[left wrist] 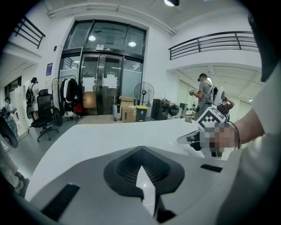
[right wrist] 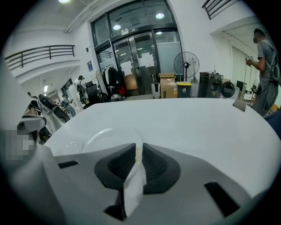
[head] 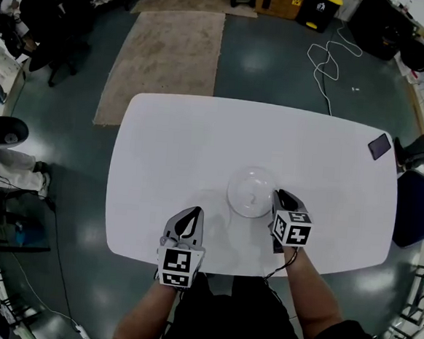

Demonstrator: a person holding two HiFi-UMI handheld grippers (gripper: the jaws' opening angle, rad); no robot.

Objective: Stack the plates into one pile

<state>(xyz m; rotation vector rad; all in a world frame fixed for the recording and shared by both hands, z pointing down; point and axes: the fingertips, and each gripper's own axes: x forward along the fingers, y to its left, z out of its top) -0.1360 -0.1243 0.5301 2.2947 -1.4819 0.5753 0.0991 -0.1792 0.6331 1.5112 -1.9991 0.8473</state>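
A clear plate [head: 252,192] lies on the white table [head: 192,142], a little right of its middle. My right gripper [head: 282,200] sits at the plate's right rim. In the right gripper view the clear plate [right wrist: 107,135] has its rim running into the narrow gap of the right gripper [right wrist: 137,151], with the jaws closed on that rim. I cannot tell if this is one plate or several stacked. My left gripper [head: 191,215] is shut and empty near the table's front edge, left of the plate. In the left gripper view the left gripper [left wrist: 141,169] points across bare table.
A dark phone [head: 380,146] lies near the table's far right corner. A blue chair [head: 415,209] stands by the right edge. Beyond the far edge are a tan rug [head: 170,56] and a white cable [head: 326,64] on the floor.
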